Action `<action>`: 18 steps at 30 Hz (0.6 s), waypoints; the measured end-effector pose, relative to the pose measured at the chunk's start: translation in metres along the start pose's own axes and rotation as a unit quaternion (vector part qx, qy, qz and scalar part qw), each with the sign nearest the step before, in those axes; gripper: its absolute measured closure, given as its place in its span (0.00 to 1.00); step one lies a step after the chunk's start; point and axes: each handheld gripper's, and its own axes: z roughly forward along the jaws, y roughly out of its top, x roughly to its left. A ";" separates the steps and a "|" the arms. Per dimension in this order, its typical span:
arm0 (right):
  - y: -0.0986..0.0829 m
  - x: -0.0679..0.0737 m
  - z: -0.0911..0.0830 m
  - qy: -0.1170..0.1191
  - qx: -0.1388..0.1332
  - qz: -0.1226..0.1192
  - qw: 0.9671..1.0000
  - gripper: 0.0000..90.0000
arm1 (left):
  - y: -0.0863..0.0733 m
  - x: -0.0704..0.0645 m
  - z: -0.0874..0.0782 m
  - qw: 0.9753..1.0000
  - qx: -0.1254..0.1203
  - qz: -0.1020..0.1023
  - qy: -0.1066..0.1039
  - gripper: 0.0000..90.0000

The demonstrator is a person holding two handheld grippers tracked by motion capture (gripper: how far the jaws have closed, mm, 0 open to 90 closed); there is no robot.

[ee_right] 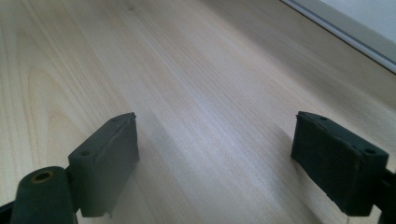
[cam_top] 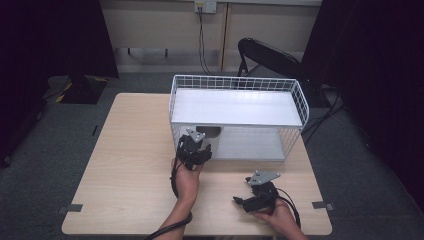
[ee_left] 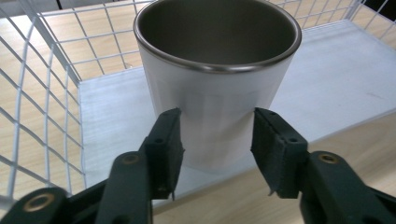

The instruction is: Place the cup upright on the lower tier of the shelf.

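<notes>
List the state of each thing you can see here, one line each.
Cup: upright, empty, on the rack's lower shelf.
Wire rack: upright on the table, top shelf bare.
Left claw: pads on either side of the cup, grip unclear.
Right claw: open, over the table.
Folding chair: tilted.

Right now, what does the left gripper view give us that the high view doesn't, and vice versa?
Left gripper view: the cup up close, white wall, metal rim, nothing visible inside, standing upright on the rack's white lower shelf; the left tongs are open with a pad on each side of its lower wall, and contact can't be confirmed.

High view: the whole wire rack on the wooden table, its top shelf, and the right tongs held low over the table near the front edge.

Both: cup, rack, left tongs, table.
</notes>
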 end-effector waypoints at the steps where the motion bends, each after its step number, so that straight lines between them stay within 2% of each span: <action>1: 0.000 0.000 0.000 0.000 0.000 0.000 1.000 0.15 | 0.000 0.000 0.001 1.000 0.000 -0.005 -0.001 0.59; 4: 0.000 0.000 0.000 0.000 0.000 0.000 1.000 0.15 | -0.001 0.003 -0.001 1.000 0.000 -0.005 -0.005 0.54; 5: 0.000 0.000 0.000 0.000 0.000 0.000 1.000 0.15 | -0.002 0.003 -0.002 1.000 -0.003 -0.013 -0.010 0.52; 7: 0.000 0.000 0.000 0.000 0.000 0.000 1.000 0.15 | -0.003 0.005 -0.003 1.000 -0.002 -0.007 -0.016 0.42; 10: 0.000 0.000 0.000 0.000 0.000 0.000 1.000 0.15 | -0.003 0.005 -0.005 0.999 0.001 -0.007 -0.032 0.38; 11: 0.000 0.000 0.000 0.000 0.000 0.000 1.000 0.15 | -0.004 0.005 -0.007 0.999 -0.003 0.000 -0.040 0.33; 13: 0.000 0.000 0.000 0.000 0.000 0.000 1.000 0.15 | -0.005 0.004 -0.008 0.999 -0.003 0.004 -0.042 0.32; 18: 0.000 0.000 0.000 0.000 0.000 0.000 1.000 0.15 | -0.007 0.006 -0.011 0.997 -0.001 0.007 -0.071 0.26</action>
